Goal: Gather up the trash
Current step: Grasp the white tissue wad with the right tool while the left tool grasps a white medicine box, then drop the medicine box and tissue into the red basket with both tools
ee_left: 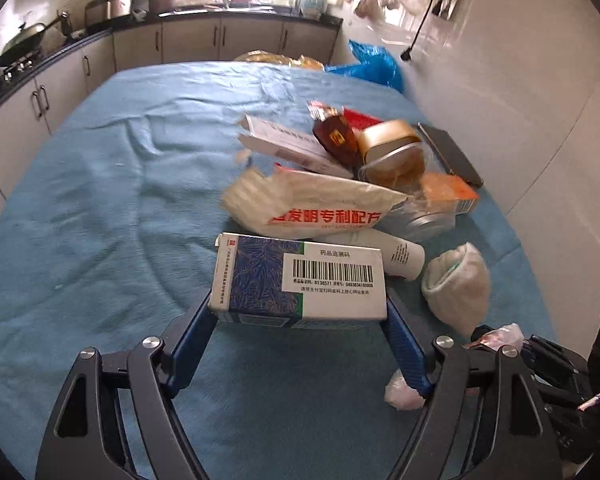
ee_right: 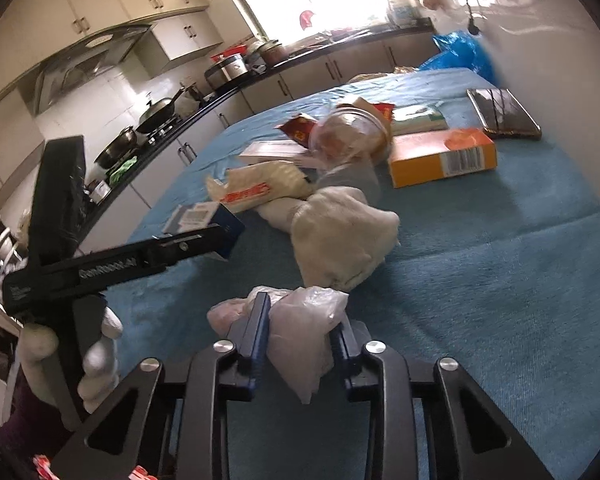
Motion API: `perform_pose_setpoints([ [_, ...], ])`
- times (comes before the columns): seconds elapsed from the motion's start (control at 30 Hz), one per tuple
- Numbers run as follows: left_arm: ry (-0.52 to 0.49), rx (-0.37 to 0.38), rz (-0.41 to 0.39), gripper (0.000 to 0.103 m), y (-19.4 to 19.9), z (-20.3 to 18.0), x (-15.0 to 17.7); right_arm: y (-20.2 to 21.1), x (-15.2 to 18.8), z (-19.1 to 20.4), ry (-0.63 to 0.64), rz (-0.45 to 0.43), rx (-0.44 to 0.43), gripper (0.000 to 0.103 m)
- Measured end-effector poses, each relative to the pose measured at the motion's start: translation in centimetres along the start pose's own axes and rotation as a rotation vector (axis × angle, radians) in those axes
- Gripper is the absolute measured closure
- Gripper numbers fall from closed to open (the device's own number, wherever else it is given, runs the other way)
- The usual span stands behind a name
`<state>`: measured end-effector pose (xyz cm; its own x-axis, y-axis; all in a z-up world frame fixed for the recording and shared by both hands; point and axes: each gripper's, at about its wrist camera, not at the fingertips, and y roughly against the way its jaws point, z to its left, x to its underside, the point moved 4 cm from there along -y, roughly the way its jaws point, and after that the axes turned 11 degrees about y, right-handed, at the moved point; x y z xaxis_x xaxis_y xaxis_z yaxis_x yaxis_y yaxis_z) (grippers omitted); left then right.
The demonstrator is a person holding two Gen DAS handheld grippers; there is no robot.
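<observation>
Clear plastic tub (ee_left: pixel 396 160) holding brownish residue, lying tipped

Tablecloth (ee_left: pixel 100 200): blue, plain, fills mid frame. Medicine box (ee_left: pixel 300 280), lower centre: white w/ dark blue leafy pattern, green stripe, black barcode. Packet (ee_left: pixel 320 204) above it: cream w/ red lettering. Box (ee_right: pixel 440 156), upper right of right view: orange, barcode end. Crumpled bag (ee_right: pixel 300 328), bottom centre: pale pinkish-white. Gripper fingers (ee_left: pixel 192 344): blue pads, black frame. Glove (ee_right: pixel 100 356), lower left: white.
</observation>
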<state>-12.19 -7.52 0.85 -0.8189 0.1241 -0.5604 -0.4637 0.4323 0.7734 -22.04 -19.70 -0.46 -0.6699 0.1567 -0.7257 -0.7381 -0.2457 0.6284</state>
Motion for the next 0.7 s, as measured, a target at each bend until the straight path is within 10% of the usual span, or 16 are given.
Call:
perform_pose_setpoints([
  [0.33,0.077,-0.127,-0.151,0.023,8.8,6.2,0.4,1.2,-1.5,4.7,0.123,-0.031,-0.019,0.081],
  [0.7,0.262,-0.417,-0.291,0.023,18.1,22.2,0.7,-2.9,-5.5,14.2,0.251,-0.014,-0.165,0.081],
])
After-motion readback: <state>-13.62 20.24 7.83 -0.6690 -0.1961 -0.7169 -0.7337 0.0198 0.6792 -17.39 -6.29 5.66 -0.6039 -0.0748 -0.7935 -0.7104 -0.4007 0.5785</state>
